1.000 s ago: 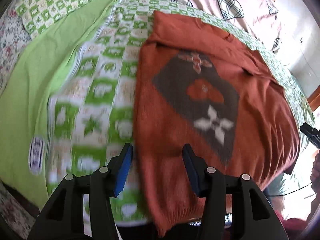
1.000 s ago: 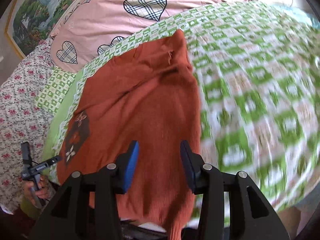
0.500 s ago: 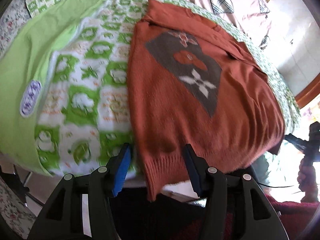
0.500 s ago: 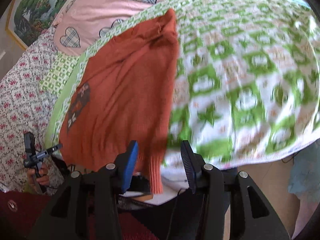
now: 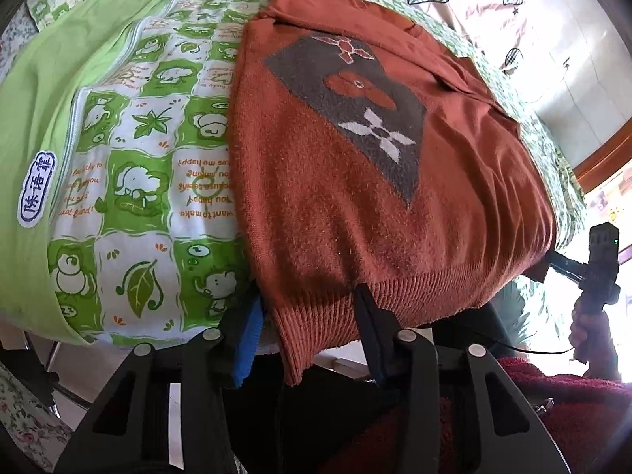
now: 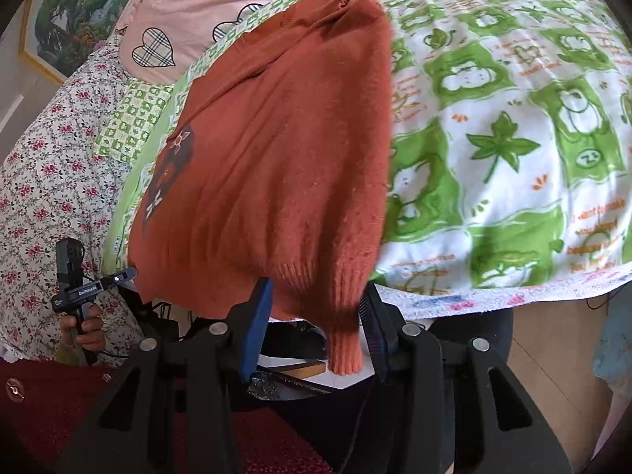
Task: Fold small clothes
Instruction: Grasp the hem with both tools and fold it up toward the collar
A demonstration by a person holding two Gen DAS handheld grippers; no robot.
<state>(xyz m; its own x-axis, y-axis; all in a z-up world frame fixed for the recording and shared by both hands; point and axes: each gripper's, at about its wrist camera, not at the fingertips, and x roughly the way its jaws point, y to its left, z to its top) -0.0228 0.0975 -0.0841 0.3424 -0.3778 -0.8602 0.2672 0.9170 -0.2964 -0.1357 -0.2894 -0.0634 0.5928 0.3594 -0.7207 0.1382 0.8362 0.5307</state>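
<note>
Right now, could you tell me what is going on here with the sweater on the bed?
A person is holding a two-finger tool in each hand at the near edge of a bed, about to fold a rust-orange sweater spread on a green-and-white quilt. The left tool is open, straddling the hem's left corner. The right tool is open around the ribbed cuff hanging over the bed edge. Neither has closed on the fabric yet.
</note>
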